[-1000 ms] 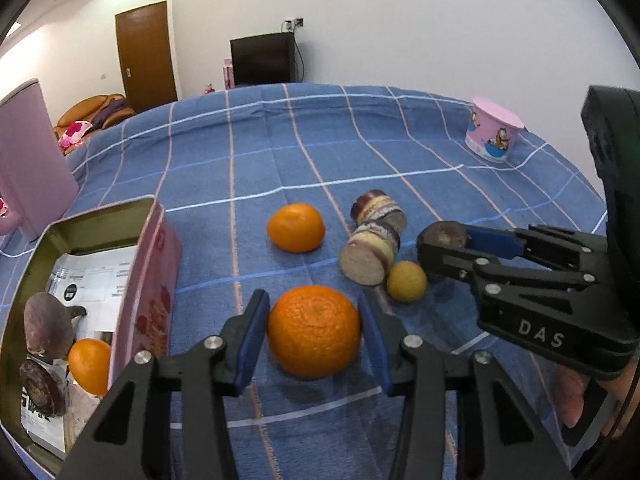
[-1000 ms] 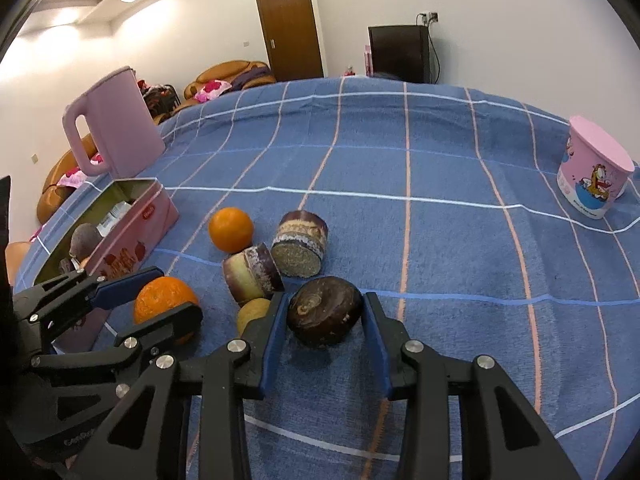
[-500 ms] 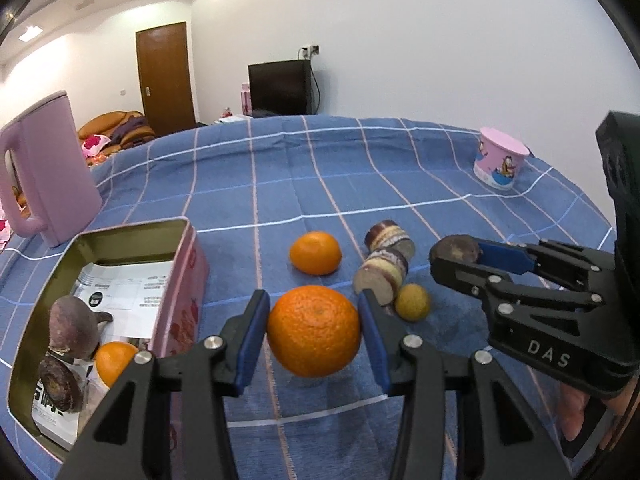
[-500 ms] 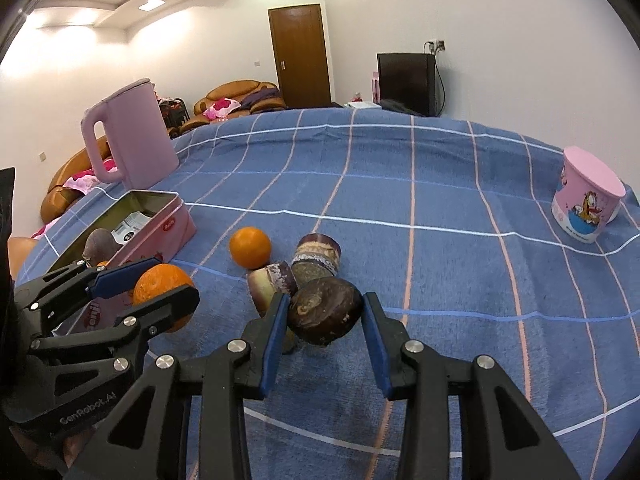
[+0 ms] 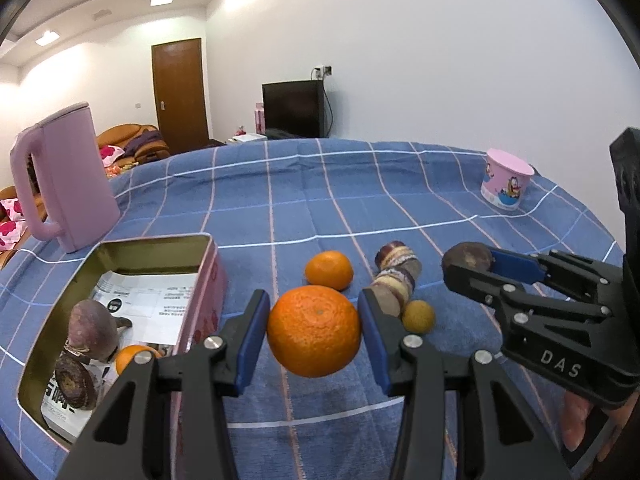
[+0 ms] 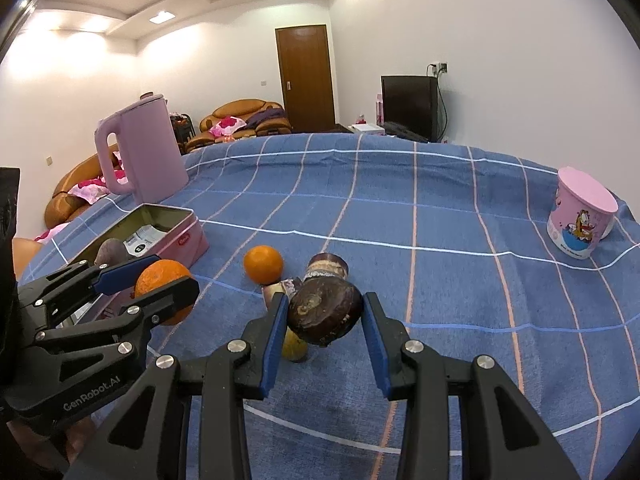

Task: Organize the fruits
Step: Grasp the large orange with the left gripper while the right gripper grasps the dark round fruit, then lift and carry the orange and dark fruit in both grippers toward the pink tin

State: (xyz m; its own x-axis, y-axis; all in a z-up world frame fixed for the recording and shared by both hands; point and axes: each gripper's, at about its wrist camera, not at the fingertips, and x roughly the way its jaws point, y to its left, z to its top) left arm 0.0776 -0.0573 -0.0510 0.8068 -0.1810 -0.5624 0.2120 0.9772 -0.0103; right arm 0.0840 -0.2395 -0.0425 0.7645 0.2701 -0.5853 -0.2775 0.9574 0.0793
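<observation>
1. Left gripper [image 5: 314, 330] in my left hand is clamped on a large orange [image 5: 314, 330], its blue pads pressed to both sides of the fruit, which hangs clear above the blue checked tablecloth [image 5: 320, 200].
2. Right gripper [image 6: 324, 312] in my right hand is clamped on a dark brown, round-ended fruit [image 6: 324, 312]; I cannot name its kind for sure. It too is off the cloth, with a shadow beneath it.
3. From the left wrist camera I see the right gripper to the right of mine, its dark fruit poking out at the finger ends.
4. On the cloth between the two grippers lie a smaller orange [image 5: 329, 270], two cut purple-skinned pieces with pale flesh [image 5: 394, 276] touching each other, and a small yellow fruit [image 5: 418, 316] just beside the nearer piece.
5. My pink tin box [image 5: 202, 280] sits open to the left of the held orange. Inside it I see a dark purple fruit [image 5: 93, 328], a cut piece showing its face [image 5: 74, 380], a small orange [image 5: 134, 358] and printed paper [image 5: 148, 300] on the bottom.
6. Behind the tin stands a pink kettle [image 5: 68, 176], upright, handle to the left.
7. Far right on the cloth, well apart from the fruit, stands a pink cartoon cup [image 5: 506, 180].
</observation>
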